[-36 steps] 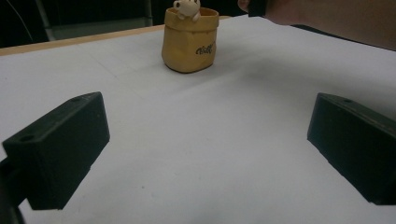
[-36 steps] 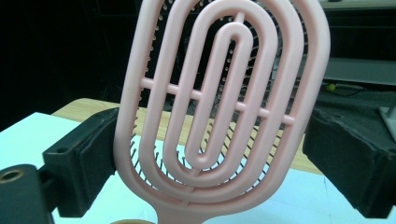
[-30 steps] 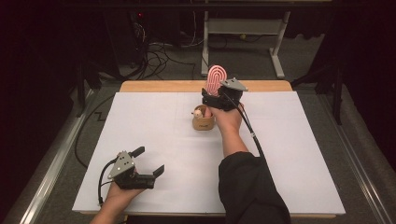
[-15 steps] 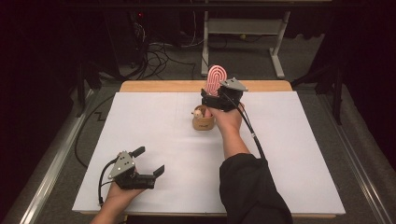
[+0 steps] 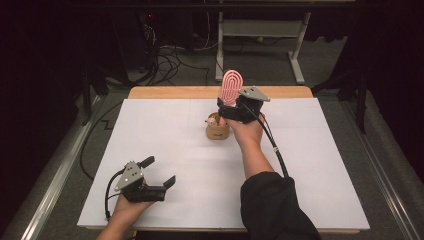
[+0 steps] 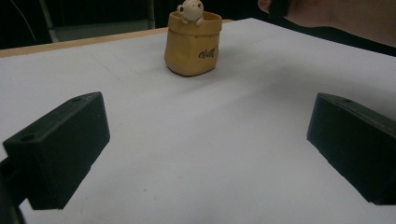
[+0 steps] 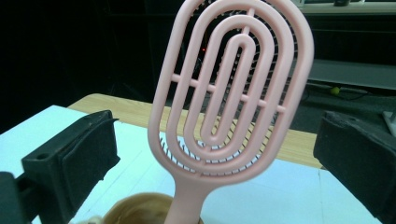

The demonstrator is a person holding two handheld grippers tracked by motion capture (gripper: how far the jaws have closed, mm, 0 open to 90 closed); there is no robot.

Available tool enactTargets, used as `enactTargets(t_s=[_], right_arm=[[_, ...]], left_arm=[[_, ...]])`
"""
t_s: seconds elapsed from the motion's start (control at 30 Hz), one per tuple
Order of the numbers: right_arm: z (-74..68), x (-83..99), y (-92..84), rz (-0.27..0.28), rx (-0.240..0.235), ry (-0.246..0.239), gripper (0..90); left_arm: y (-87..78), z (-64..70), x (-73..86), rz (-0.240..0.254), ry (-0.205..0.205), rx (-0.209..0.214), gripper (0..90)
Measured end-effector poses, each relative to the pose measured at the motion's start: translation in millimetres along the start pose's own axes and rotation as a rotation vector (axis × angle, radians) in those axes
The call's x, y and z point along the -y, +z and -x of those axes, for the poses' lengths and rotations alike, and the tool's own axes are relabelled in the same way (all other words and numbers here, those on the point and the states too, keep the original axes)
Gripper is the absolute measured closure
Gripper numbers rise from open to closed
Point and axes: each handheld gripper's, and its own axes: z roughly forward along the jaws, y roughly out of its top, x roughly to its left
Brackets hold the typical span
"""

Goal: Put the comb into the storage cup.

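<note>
A pink hairbrush [image 7: 233, 100] stands handle-down in a small tan pot [image 5: 218, 131], upright between the right gripper's [image 5: 231, 111] spread, released fingers, while the left gripper [image 5: 159, 175] rests open, well apart, apparently idle.

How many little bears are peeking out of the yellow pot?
1. A small cream bear peeks over the rim of the yellow pot, next to the pink hairbrush standing in it. Deeper inside the pot is hidden.

The left gripper [image 6: 205, 154] (jaws wide apart) faces a yellow pot [image 6: 192, 44] on the white table [image 6: 205, 140].
</note>
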Motion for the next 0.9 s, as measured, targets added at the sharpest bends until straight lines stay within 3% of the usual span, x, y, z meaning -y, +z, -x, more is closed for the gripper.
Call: enactTargets(t_s=[0.47,0.9], right_arm=[[5.9,16.1,-24.9,-0.012,-0.019,-0.022,0.3],[3.4,55.8,-56.2,-0.065,-0.052,-0.053,0.3]], left_arm=[[-0.6,-2.5,-0.3,-0.003,-0.007,-0.01,0.1],[-4.6,-7.1,-1.4,0.01,-0.019,-0.021,0.0]])
